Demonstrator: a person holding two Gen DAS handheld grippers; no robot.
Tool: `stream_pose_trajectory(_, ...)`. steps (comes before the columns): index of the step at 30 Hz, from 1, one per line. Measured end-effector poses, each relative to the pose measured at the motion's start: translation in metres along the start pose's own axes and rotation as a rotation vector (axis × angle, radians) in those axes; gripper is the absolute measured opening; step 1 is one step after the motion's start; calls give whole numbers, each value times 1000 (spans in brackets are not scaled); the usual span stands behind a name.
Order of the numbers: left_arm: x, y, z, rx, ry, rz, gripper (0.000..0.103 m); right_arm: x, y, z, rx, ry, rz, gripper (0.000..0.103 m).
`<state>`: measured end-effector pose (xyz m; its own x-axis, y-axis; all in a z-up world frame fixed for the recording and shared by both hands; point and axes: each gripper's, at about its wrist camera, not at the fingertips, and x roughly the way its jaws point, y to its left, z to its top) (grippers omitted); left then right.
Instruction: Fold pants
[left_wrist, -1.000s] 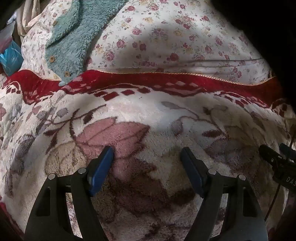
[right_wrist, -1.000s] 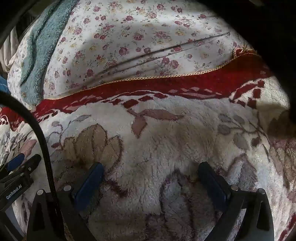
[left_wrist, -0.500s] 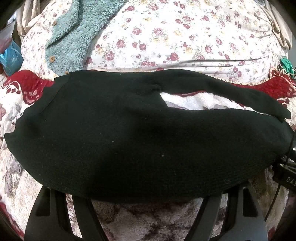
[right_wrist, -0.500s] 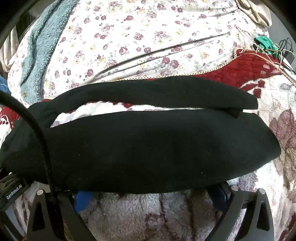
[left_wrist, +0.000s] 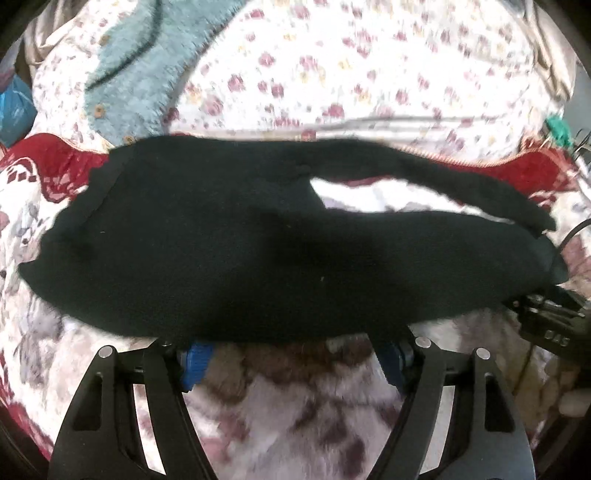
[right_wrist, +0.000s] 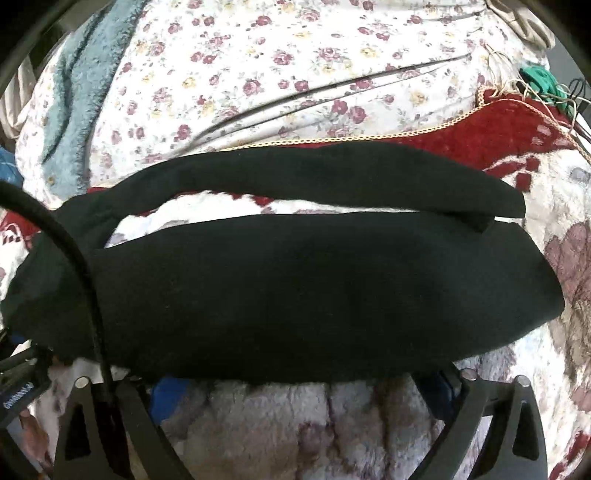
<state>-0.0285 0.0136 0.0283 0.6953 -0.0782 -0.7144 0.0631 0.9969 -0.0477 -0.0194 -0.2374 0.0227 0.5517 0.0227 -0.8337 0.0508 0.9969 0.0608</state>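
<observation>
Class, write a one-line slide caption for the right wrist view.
Black pants spread flat on a floral blanket, open right claw at the near edge.

black pants (left_wrist: 236, 258) spread flat sideways, legs slightly parted, waist at left.

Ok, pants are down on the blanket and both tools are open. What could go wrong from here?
The far leg lies apart from the near leg and its cuff is curled, so a fold now may come out uneven. A black cable crosses the waist end and could snag. The near edge hides the left tool tips, so a blind pinch may catch the blanket.
</observation>
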Motion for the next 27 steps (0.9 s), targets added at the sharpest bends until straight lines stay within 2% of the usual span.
stream_pose_trajectory(2,-16,0,-3,24,-31,29,76,-14,-1,-8,28,-47,31,81)
stream_pose_trajectory(4,-32,2,-4,44,-60,23,76,-25,1,-16,47,-77,40,81)
stream_pose_trajectory(5,-36,3,-1,47,-24,24,76,-32,5,-18,36,-84,36,81)
stream_pose_trajectory(9,-57,12,-1,17,-84,26,76,-64,24,-26,-50,-220,16,81)
stream_pose_trajectory(11,-63,17,0,2,-79,36,76,-79,29,-26,-47,-257,46,81)
stream_pose_trajectory(14,-65,26,1,-33,-50,0,76,-96,29,-27,-11,-285,116,81)
stream_pose_trajectory(17,-65,34,0,-68,-22,-30,76,-95,30,-25,0,-220,135,81)
stream_pose_trajectory(22,-64,40,-4,-47,-12,34,76,-88,23,-32,45,-161,157,81)
stream_pose_trajectory(27,-58,59,-9,-92,18,34,76,-80,13,-37,68,-130,154,81)
